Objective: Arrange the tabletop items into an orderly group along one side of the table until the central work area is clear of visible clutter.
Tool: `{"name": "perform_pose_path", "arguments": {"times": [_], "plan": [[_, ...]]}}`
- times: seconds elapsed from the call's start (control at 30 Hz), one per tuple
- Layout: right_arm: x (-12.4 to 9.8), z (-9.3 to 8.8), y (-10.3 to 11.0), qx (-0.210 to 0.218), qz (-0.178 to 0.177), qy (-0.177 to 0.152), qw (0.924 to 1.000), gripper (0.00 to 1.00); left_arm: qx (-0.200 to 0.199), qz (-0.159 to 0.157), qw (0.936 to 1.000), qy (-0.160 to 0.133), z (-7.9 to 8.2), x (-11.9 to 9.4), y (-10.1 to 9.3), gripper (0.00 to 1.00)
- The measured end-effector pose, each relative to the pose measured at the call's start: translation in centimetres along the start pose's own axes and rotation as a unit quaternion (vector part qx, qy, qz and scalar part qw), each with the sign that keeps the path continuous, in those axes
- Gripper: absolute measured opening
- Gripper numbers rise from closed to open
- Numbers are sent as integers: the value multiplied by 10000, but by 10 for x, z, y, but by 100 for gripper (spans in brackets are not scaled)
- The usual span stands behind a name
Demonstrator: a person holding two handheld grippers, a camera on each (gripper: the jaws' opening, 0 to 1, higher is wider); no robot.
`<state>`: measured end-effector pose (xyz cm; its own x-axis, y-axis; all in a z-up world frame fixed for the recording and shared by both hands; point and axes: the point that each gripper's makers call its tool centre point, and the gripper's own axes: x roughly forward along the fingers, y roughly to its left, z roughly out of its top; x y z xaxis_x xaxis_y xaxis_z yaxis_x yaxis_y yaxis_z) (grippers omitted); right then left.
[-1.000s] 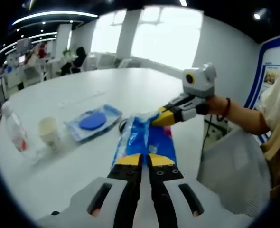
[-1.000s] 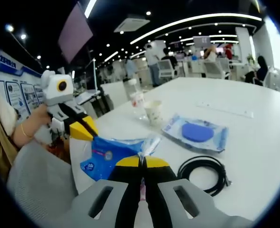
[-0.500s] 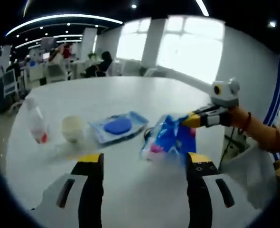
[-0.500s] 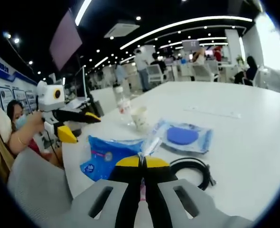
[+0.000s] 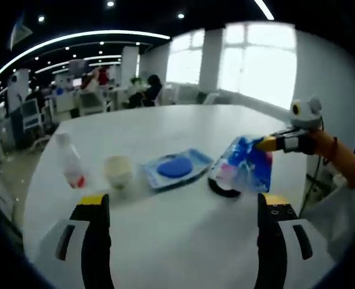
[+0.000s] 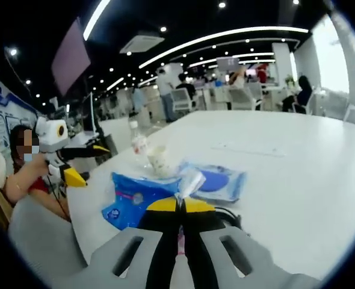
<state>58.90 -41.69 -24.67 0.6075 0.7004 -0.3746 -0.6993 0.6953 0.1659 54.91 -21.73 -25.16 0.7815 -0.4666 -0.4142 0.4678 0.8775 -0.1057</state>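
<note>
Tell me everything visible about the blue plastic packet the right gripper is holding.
The blue plastic packet is a soft, crinkly, glossy bag with white and pink print and a clear sealed edge. The right gripper is shut on that edge, holding the packet lifted off the white table, hanging crumpled over the coiled black cable. In the left gripper view it hangs right of the flat clear pouch with a blue disc. The left gripper is open and apart from it.

Right gripper (image 6: 179,205) pinching blue packet (image 6: 135,197) clear of table (image 6: 298,174); bottle (image 6: 139,144), cup (image 6: 159,160), blue pouch (image 6: 216,182) sitting near table's edge; left gripper (image 6: 87,162) hanging agape.
</note>
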Motion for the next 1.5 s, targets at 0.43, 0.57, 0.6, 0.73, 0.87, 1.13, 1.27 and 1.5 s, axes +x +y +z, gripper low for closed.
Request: {"name": "perform_pose_path", "arguments": {"times": [0.43,0.57,0.6,0.73,0.87,1.13,1.27,1.5], "plan": [[-2,13,-15,-123,-224,-13,9997,1,15,77,10000,11,0,-4,5,99],[-1,16,-26,-123,-305,-27,9995,1,96,110,9999,34,0,-5,7,99],[-1,16,-28,-118,-320,-29,9994,1,86,100,9999,30,0,-5,7,99],[1,19,-42,-134,-409,-42,9991,1,92,127,9998,86,-2,-5,9,99],[2,21,-56,-70,-512,-78,9986,1,117,186,9997,124,-4,-5,12,99],[2,20,-87,-169,-739,20,9971,1,72,431,9989,173,-7,-8,25,99],[1,20,-105,-169,-889,21,9959,1,145,515,9985,127,-6,-9,28,99],[6,16,-135,-128,-1105,-12,9938,1,167,538,9983,175,-9,-7,30,99]]}}
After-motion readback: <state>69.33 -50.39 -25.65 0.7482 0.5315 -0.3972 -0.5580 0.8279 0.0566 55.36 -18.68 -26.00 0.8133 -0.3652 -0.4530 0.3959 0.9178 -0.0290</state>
